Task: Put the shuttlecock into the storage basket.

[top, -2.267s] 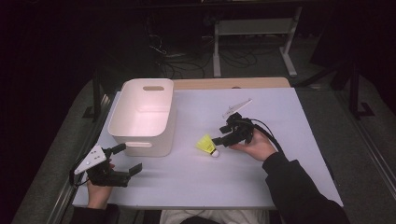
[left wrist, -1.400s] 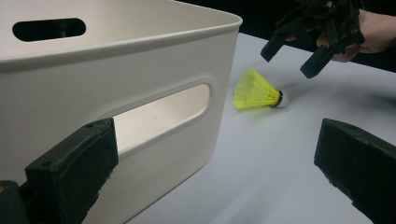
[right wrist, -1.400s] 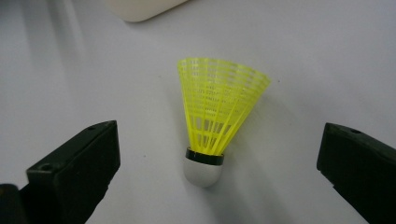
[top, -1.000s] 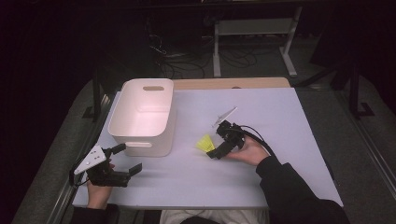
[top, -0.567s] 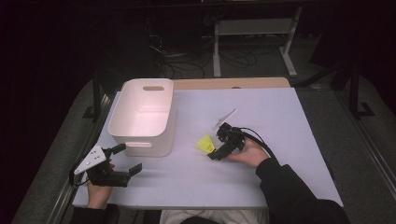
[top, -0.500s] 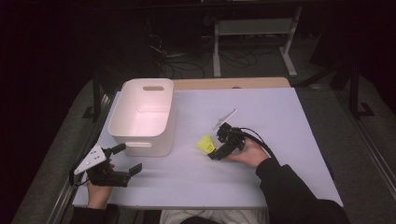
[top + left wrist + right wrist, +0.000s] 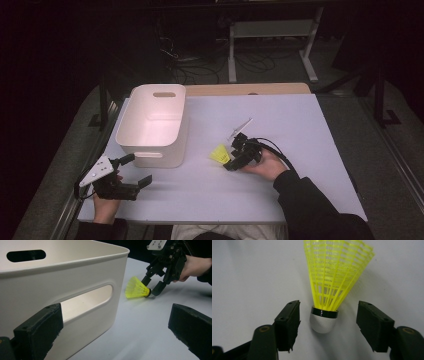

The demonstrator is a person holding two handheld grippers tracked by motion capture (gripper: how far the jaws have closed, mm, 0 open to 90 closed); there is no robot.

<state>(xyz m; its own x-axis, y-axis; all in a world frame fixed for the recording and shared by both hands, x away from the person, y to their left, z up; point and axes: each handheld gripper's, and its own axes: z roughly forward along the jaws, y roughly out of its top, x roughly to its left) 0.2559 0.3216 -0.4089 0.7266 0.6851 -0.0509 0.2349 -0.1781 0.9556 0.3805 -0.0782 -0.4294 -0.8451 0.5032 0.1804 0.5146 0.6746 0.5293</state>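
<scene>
Worktop (image 7: 300,130): pale lilac-white sheet; wooden strip showing along its far edge; dark floor and cables beyond

Bin (image 7: 152,125): white plastic tub with slot handles; sits in the worktop's left half, nearer the far-left corner than the near edge; inside looks bare; in the left gripper view its near wall and handle slot (image 7: 85,300) are close in front of the jaws

Shuttlecock (image 7: 220,154): yellow mesh skirt, white cap with black band; lies on its side near the worktop's middle, just right of the bin, apart from it; skirt points toward the bin, cap toward the right gripper; in the right gripper view (image 7: 329,290) the cap sits between the two jaws, gap on both sides, no contact seen

Right gripper (image 7: 234,159): held in the person's right hand (image 7: 265,165); jaws spread, one either side of the shuttlecock's cap, pinching nothing; low over the worktop; grey plate tilted up on top; cable loops back over the hand; also seen far off in the left gripper view (image 7: 152,287), jaw tips straddling the cap

Left gripper (image 7: 136,172): held in the person's left hand (image 7: 106,200) at the worktop's near-left corner; jaws spread wide, nothing between them; pointing toward the bin's near side, just short of it; well apart from the shuttlecock

Sleeve (image 7: 320,210): dark; comes in from the near edge on the right
</scene>
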